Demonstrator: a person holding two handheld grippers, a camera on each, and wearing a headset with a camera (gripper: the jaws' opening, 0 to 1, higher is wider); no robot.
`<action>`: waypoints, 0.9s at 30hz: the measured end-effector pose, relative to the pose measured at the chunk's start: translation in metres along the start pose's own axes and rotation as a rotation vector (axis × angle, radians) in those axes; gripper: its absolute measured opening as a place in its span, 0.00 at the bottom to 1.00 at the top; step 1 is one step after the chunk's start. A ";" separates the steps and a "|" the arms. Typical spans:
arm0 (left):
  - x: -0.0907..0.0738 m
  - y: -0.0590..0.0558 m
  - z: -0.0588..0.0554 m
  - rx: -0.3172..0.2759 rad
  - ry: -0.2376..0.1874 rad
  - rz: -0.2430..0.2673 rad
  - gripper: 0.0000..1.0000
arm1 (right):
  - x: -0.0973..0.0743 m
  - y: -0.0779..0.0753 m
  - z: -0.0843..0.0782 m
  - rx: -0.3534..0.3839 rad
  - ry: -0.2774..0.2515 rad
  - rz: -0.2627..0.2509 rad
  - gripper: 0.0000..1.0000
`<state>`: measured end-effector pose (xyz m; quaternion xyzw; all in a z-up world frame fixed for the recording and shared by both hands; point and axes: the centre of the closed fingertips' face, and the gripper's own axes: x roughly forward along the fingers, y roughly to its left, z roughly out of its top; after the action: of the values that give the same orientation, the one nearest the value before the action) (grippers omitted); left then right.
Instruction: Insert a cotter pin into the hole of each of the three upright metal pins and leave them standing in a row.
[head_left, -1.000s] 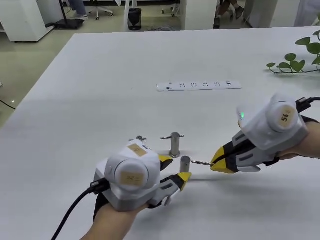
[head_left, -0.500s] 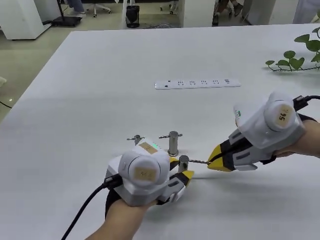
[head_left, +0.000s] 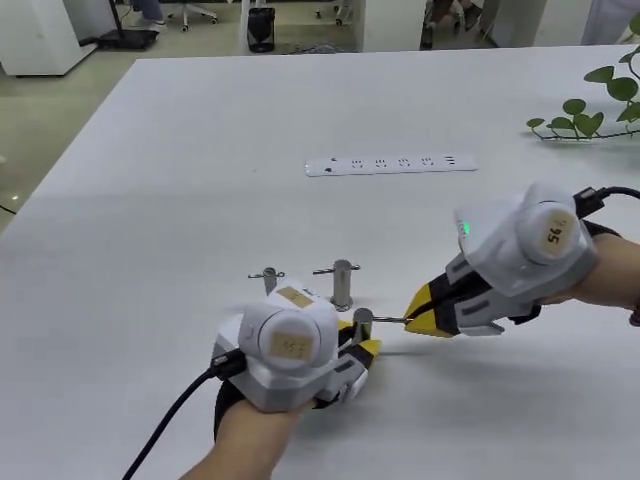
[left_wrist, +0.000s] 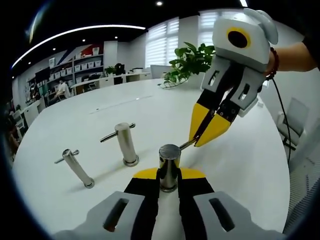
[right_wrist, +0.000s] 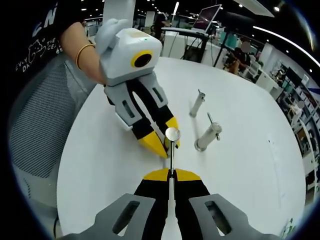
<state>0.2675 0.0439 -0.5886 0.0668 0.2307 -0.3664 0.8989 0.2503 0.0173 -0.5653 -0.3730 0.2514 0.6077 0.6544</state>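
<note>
Three upright metal pins stand on the white table. The far-left pin (head_left: 268, 279) and the middle pin (head_left: 343, 283) each carry a cotter pin through the top. My left gripper (head_left: 362, 345) is shut on the near pin (head_left: 362, 320), gripping its lower shaft (left_wrist: 169, 170). From the right, my right gripper (head_left: 413, 320) is shut on a thin cotter pin (head_left: 390, 320). In the right gripper view that cotter pin (right_wrist: 171, 155) runs straight from my jaws to the near pin's head (right_wrist: 172, 133). Its tip (left_wrist: 186, 144) touches the pin just below the head.
A white power strip (head_left: 390, 163) lies across the middle of the table, beyond the pins. Green plant leaves (head_left: 590, 110) trail over the table at the far right. A black cable (head_left: 170, 425) leads from the left gripper toward the near edge.
The left gripper has slid forward and its jaws have shut around the near pin. The right gripper has moved left, bringing the cotter pin's tip against that pin.
</note>
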 end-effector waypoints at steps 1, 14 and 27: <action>0.000 0.000 0.000 -0.008 -0.001 -0.005 0.10 | 0.000 0.000 0.001 -0.005 0.002 0.000 0.00; 0.000 -0.002 -0.001 0.042 -0.009 -0.011 0.10 | 0.007 -0.002 0.015 -0.043 -0.006 0.010 0.00; 0.000 -0.002 -0.001 0.047 -0.012 -0.009 0.10 | 0.012 -0.003 0.019 -0.123 0.010 -0.007 0.00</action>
<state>0.2655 0.0424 -0.5891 0.0849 0.2171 -0.3761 0.8968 0.2526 0.0401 -0.5628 -0.4162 0.2156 0.6179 0.6313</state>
